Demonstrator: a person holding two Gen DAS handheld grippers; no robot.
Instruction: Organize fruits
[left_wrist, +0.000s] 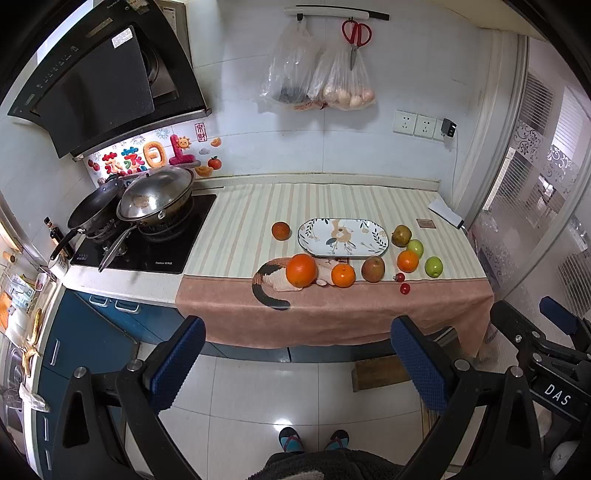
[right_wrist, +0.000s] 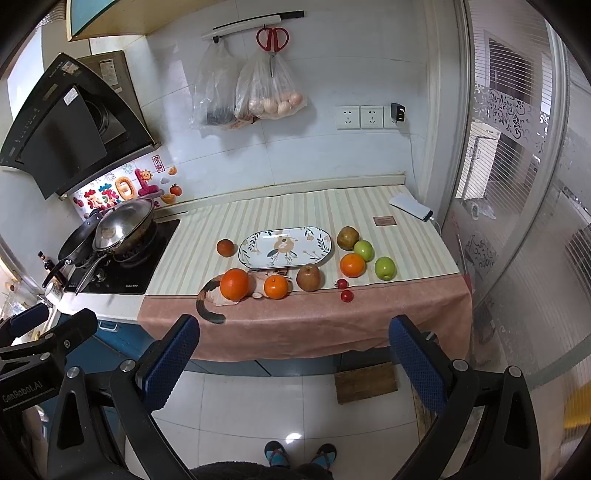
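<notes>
Both tools hang back over the floor, well short of the counter – the left gripper (left_wrist: 297, 363) and right gripper (right_wrist: 293, 363) each have their jaws wide apart, holding nothing. Mid-frame, the fruit (right_wrist: 235, 283) lies scattered on the cloth (right_wrist: 295, 325) around the empty plate (right_wrist: 284, 246), probably its destination. The bags (right_wrist: 269, 92) at upper centre hold things too blurred to name – eggs, perhaps

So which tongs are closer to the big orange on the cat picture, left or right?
Left, though only slightly. The big orange sits nearly straight ahead of the left tongs, while it lies ahead and to the left of the right tongs. Both are open, off the counter.
</notes>
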